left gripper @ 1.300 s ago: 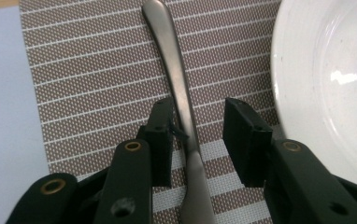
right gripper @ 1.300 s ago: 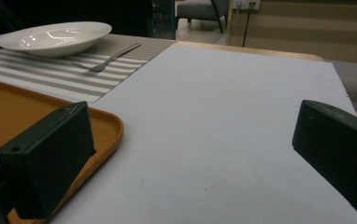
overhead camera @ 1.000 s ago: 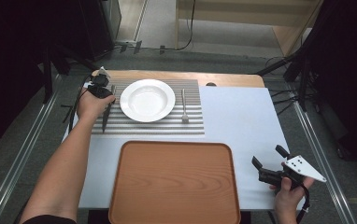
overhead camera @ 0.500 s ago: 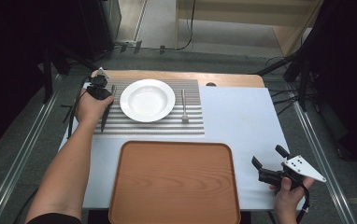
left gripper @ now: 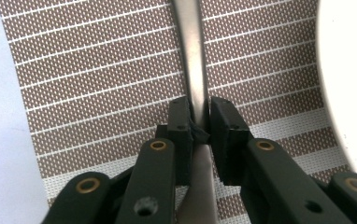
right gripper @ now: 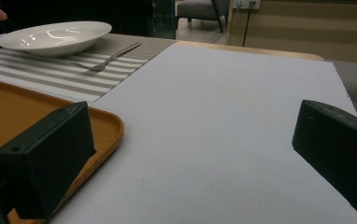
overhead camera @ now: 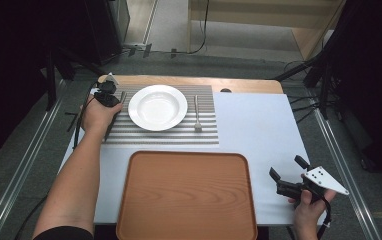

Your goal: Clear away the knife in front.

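A metal knife (left gripper: 188, 42) lies on the striped placemat (overhead camera: 179, 135), left of the white plate (overhead camera: 157, 107). My left gripper (overhead camera: 110, 102) points down onto it. In the left gripper view its jaws (left gripper: 199, 105) have just been closing and now press on both sides of the knife's narrow neck. A fork (overhead camera: 197, 115) lies on the mat right of the plate. My right gripper (overhead camera: 286, 167) rests near the table's front right corner, open, with nothing between its jaws (right gripper: 190, 149).
A wooden tray (overhead camera: 186, 195) sits at the front middle of the table, just left of the right gripper. The pale tabletop (overhead camera: 259, 125) stretches right of the placemat. Metal rails run along both sides of the table.
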Demonstrator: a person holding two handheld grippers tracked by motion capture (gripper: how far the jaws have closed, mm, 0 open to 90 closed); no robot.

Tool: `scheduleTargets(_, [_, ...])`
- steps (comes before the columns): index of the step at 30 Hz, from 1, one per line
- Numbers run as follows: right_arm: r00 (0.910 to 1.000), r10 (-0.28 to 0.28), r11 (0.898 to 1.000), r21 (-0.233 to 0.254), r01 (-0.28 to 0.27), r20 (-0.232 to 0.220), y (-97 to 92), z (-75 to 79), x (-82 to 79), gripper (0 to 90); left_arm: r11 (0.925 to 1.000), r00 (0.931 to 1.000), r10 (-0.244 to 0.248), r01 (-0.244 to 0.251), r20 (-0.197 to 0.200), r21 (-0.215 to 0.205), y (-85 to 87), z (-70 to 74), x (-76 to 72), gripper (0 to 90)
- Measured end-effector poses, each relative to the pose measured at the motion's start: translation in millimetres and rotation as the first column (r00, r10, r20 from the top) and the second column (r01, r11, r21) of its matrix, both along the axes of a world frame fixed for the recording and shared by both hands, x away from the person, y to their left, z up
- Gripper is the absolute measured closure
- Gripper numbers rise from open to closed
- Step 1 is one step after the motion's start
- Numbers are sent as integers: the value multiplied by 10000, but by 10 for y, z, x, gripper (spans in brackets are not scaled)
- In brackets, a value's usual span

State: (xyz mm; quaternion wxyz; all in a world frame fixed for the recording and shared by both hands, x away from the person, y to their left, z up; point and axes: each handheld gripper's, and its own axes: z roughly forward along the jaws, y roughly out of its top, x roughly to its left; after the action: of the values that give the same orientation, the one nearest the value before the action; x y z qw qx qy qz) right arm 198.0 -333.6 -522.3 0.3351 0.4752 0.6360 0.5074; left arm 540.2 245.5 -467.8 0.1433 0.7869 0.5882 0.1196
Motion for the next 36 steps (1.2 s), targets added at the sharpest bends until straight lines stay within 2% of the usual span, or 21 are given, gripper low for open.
scheduleTargets(6, [10000,-1,10000,15,1,9,-4,-1,3,0,9997,9999,-56,58,-109,220,-27,8,10,794])
scheduleTargets(8, [10000,-11,10000,8,11,3,-3,-1,4,0,10000,9997,89,-89,-211,33,-15,8,23,793])
scheduleTargets(14, [10000,-6,10000,3,6,-6,0,-2,6,0,9994,9994,117,-127,-314,-321,41,6,42,786])
scheduleTargets(16, [10000,-7,10000,8,7,-9,0,-2,7,0,9994,9995,109,-119,-310,-322,42,6,40,786])
scheduleTargets(18, [10000,-1,10000,11,1,-17,-1,-2,10,0,10000,9997,75,-76,-233,-52,2,6,30,792])
scheduleTargets(21, [10000,9,10000,13,-8,-10,-1,-2,12,0,9999,9998,75,-73,-203,99,-19,6,26,796])
scheduleTargets(25, [10000,18,10000,32,-18,3,-7,-3,11,0,9994,9993,295,-299,-209,-192,8,11,26,798])
scheduleTargets(27, [10000,-2,10000,78,2,11,-12,-3,9,0,9997,9995,199,-203,-239,-166,9,20,32,799])
scheduleTargets(28, [10000,27,9999,111,-28,28,-17,-3,10,0,9992,9996,136,-145,-247,-370,50,34,32,799])
scheduleTargets(29, [10000,27,9999,111,-28,28,-17,-3,10,0,9992,9996,136,-145,-247,-370,50,34,32,799])
scheduleTargets(30, [10000,45,9999,140,-46,34,-19,-3,10,0,9979,9997,145,-157,-187,-632,90,65,23,799])
scheduleTargets(36, [10000,58,9999,130,-58,47,-19,-3,16,0,9978,9999,-137,139,32,-646,108,189,-33,799])
